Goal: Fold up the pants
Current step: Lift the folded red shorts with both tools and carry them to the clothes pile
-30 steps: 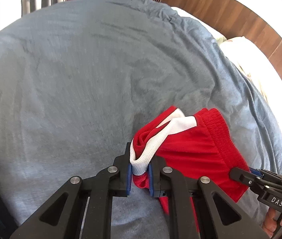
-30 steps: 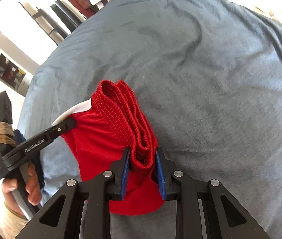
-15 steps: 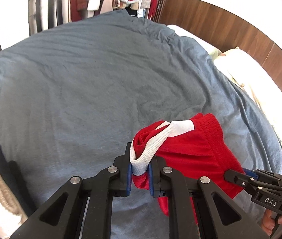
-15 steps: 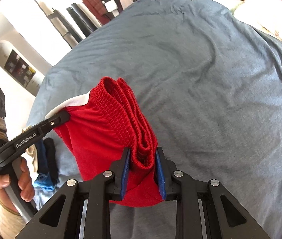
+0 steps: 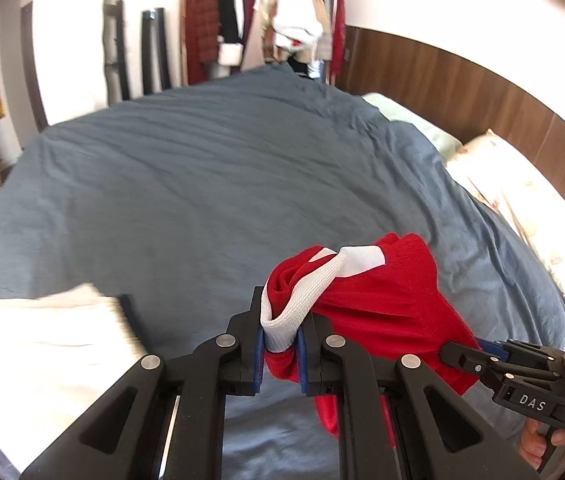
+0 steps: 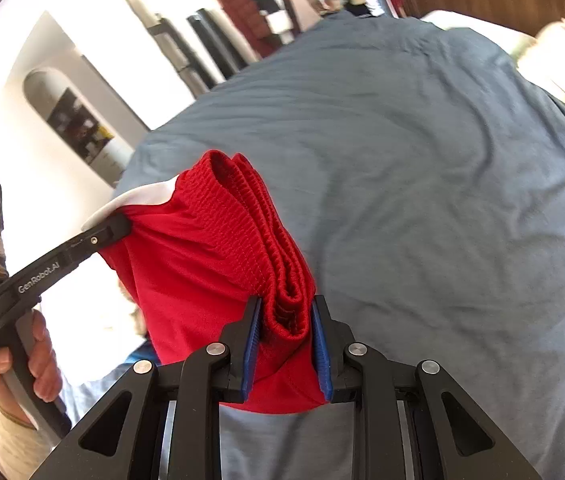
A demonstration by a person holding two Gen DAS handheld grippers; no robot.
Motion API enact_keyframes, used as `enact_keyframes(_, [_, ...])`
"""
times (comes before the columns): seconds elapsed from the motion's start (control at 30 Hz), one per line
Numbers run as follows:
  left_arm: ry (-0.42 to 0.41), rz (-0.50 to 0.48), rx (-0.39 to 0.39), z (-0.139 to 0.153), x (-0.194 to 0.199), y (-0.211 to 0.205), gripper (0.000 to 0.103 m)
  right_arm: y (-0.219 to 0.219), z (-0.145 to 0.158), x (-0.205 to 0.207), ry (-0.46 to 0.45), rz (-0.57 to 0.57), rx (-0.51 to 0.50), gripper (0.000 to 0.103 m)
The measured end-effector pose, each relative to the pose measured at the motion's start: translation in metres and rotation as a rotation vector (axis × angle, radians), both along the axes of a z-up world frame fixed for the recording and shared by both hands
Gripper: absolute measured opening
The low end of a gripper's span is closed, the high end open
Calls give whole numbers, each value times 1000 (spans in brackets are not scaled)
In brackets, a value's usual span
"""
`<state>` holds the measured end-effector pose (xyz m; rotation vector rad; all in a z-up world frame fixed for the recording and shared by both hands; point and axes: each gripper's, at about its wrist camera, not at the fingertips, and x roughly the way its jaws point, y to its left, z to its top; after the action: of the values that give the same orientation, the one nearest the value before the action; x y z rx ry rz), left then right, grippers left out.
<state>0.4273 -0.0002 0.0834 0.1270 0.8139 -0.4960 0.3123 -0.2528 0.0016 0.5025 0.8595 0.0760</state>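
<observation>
Red fabric dominates both views: the pants (image 5: pixel 382 300), a pair of red shorts with a white stripe, hang bunched above the blue-grey bedspread (image 5: pixel 202 184), near its front edge. The left gripper (image 5: pixel 280 346) is clamped on the white-striped hem, its blue pads pressed into the cloth. The right gripper (image 6: pixel 286 344) is closed on the thick ribbed waistband (image 6: pixel 258 236), folded in layers between its pads, so the pants are stretched between the two tools. In the right wrist view a hand (image 6: pixel 22 360) grips the left tool's handle at the left edge of the bedspread. At the bedspread's near left corner lies a pale folded cloth (image 5: pixel 42 344); along its right side lie pillows (image 5: pixel 514 192) against a wooden headboard (image 5: pixel 462 88), and beyond its far end hangs a rack of clothes (image 5: pixel 266 16).
</observation>
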Motion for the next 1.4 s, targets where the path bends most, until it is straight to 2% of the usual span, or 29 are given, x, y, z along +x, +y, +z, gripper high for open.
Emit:
enact_keyframes(0.27, [-72, 92, 58, 42, -3, 85, 14, 70, 34, 17, -84, 107, 23, 25])
enact_keyframes(0.53, [-72, 166, 117, 51, 13, 160, 14, 147, 45, 39, -123, 187, 65, 25])
enact_keyframes(0.77, [-18, 184, 183, 38, 45, 209, 14, 202, 35, 57, -94, 209, 134, 25])
enact_keyframes(0.93, [48, 176, 230, 20, 67, 225, 14, 234, 14, 69, -42, 210, 183, 25])
enact_keyframes(1.1, [91, 158, 272, 1, 81, 229, 15, 244, -5, 84, 9, 206, 189, 25])
enact_keyframes(1.23, [108, 150, 300, -11, 91, 230, 25, 245, -13, 90, 36, 211, 167, 26])
enact_keyframes(1.3, [114, 155, 328, -15, 97, 230, 34, 247, -15, 96, 53, 207, 156, 28])
enact_keyframes(1.33, [111, 159, 340, -16, 99, 230, 42, 248, -16, 97, 62, 204, 147, 30])
enact_keyframes(1.37, [106, 160, 355, -17, 101, 231, 51, 249, -17, 98, 71, 205, 137, 33])
enact_keyframes(1.4, [102, 159, 365, -17, 103, 231, 54, 251, -19, 99, 86, 208, 118, 37])
